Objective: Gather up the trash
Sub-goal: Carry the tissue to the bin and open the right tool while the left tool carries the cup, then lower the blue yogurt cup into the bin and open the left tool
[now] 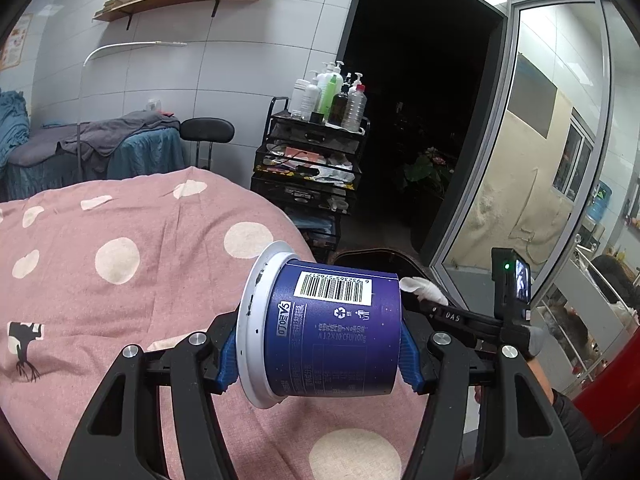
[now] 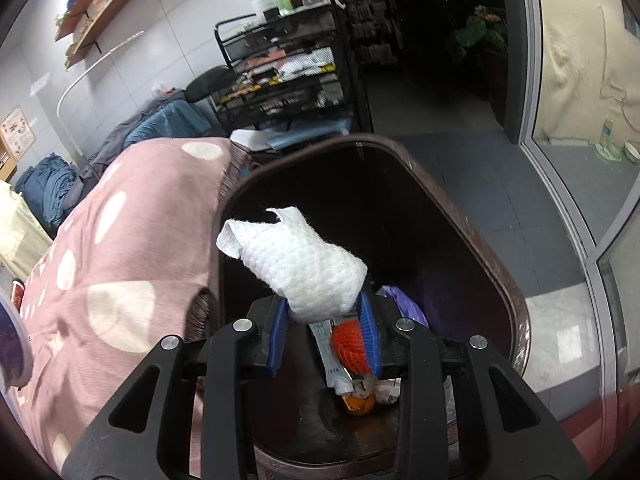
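Purple yogurt cup (image 1: 332, 332), white rim, barcode, sideways in left gripper (image 1: 316, 354)

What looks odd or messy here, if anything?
Nothing is spilled. The blue cup is held sideways in the left gripper, its rim specked with dark residue. The right gripper holds a crumpled tissue over the bin, where wrappers already lie.

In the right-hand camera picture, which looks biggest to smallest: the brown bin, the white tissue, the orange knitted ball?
1. Brown bin, by far the largest.
2. White tissue, held in the right gripper.
3. Orange knitted ball, partly hidden, so its full size is unsure.
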